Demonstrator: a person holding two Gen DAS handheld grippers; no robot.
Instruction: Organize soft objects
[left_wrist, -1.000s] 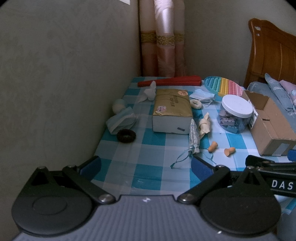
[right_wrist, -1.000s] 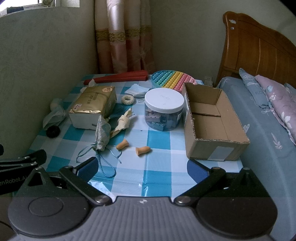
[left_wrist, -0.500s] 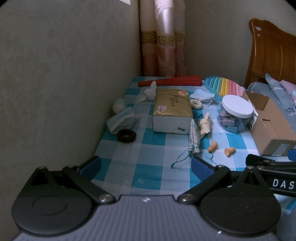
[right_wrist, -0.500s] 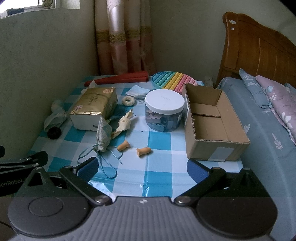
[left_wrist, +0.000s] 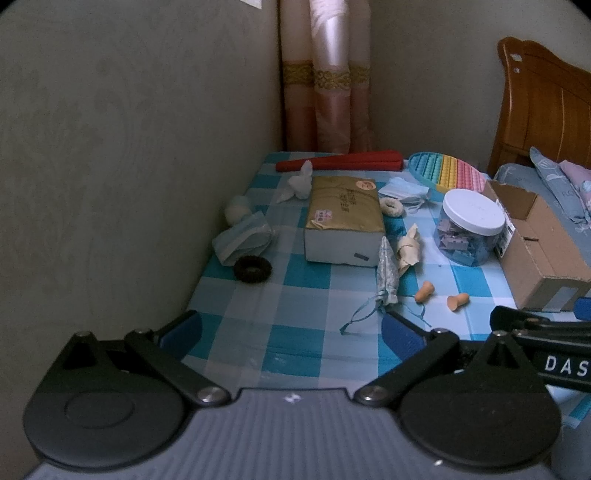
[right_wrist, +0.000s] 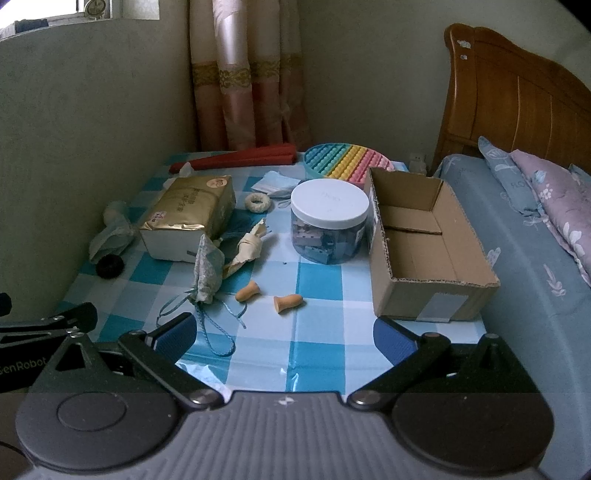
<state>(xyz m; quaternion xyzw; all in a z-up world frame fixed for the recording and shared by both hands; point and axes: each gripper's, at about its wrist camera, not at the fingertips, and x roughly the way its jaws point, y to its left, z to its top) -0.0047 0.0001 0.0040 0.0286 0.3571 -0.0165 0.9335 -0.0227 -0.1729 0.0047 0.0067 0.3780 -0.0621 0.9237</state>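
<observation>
A: Both tools hang at the near edge of the table, jaws spread wide, nothing between them. The left gripper (left_wrist: 291, 328) faces bare checked cloth; the right gripper (right_wrist: 284, 334) looks straight down the middle.

B: So nothing picked up yet?

A: Nothing. The cardboard box (right_wrist: 424, 236) stands open and empty on the right (my guess is that's where the soft things go). Nearest the right jaws lie two orange earplugs (right_wrist: 269, 295) and a little fabric pouch (right_wrist: 208, 267) with its blue cord trailing toward us.

B: And further out?

A: A gold tissue pack (left_wrist: 343, 221), a crumpled face mask (left_wrist: 242, 238) and a black hair tie (left_wrist: 253, 268) by the wall, a white hair tie (right_wrist: 257, 202), then a lidded plastic jar (right_wrist: 328, 225) touching the box.

B: The room?

A: A blue-and-white tablecloth (right_wrist: 317, 354), plain walls, a curtain (right_wrist: 251, 74) in the corner, a bed (right_wrist: 532, 236) with a wooden headboard alongside.
</observation>
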